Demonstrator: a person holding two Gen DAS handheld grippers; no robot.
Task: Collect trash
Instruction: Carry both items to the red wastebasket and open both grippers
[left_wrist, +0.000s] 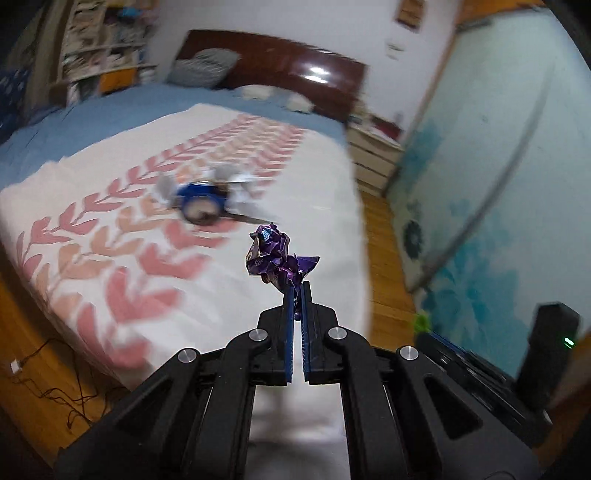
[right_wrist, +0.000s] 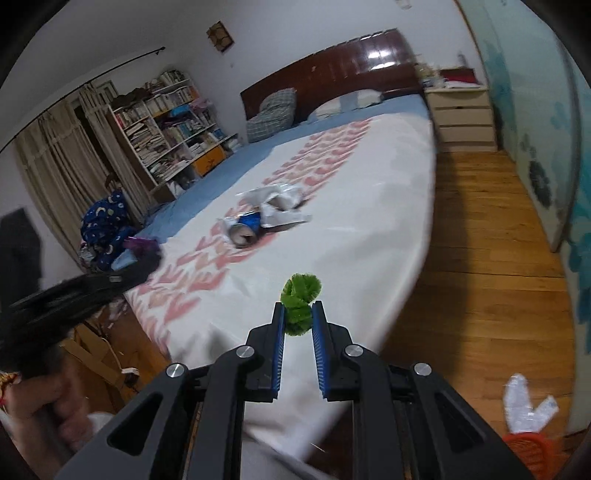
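Above the bed your left gripper pinches a purple wrapper, your right gripper a green tuft. Farther off on the cover a blurred blue can lies among white scraps; an orange basket is cut off.

Both cameras ride just behind their claws, tilted down across the bed toward the headboard. The left claw hangs over the foot edge; the right claw sits nearer the wooden floor. Both views share the crushed can ahead.
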